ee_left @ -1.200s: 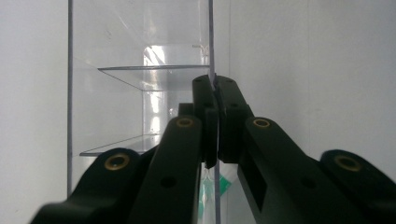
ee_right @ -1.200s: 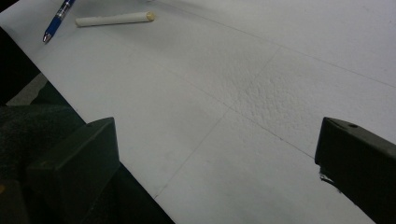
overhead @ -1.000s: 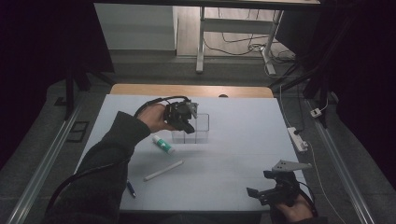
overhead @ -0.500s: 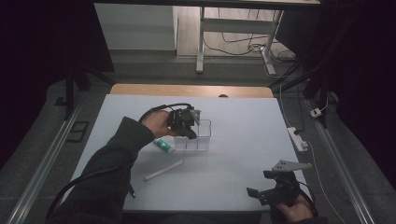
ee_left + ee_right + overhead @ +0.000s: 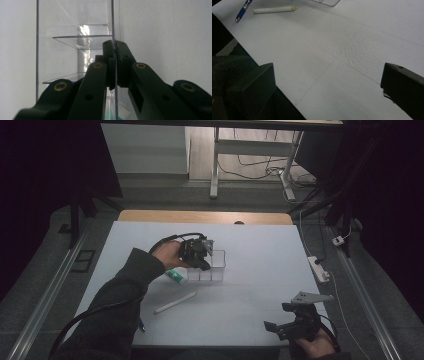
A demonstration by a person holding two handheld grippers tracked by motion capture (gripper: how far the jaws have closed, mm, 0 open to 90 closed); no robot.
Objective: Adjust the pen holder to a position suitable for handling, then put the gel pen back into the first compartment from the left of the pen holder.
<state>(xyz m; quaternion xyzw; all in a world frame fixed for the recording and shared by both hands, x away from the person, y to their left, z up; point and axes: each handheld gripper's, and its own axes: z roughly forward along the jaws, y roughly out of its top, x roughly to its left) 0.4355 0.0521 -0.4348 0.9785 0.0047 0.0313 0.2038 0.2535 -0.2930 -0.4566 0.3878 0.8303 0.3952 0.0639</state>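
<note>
A: We start with the biggest thing, the white table [image 5: 260, 250], with the dark room around it, a wooden strip along its far edge and grey floor on both sides. Beyond it we see a desk frame [image 5: 216, 165] and loose cables on the floor.

B: Next the left arm. Our dark sleeve [image 5: 120, 305] reaches forward and toward the middle, and the left hand [image 5: 167, 255] holds the left gripper [image 5: 202, 262] over the clear divided box [image 5: 212, 265] near the table's centre.

A: In the left gripper view, the left gripper [image 5: 115, 65] has its jaws pressed together on a thin clear wall of that clear divided box [image 5: 75, 42], pinching it edge-on. We can see the box's partitions behind the jaws.

B: The right hand [image 5: 312, 342] sits low at the near right edge, and the right gripper [image 5: 287, 317] points left across the table. Its jaws stand spread wide, with bare table between them in the right gripper view.

A: Then the small things. A green-and-white tube [image 5: 176, 275] lies just beside the box's left end. A white stick [image 5: 175, 302] lies nearer us, well apart from the box.

B: A blue pen [image 5: 243, 10] lies beside the stick near the table's edge. A white power strip [image 5: 320, 268] rests at the right edge.
</note>
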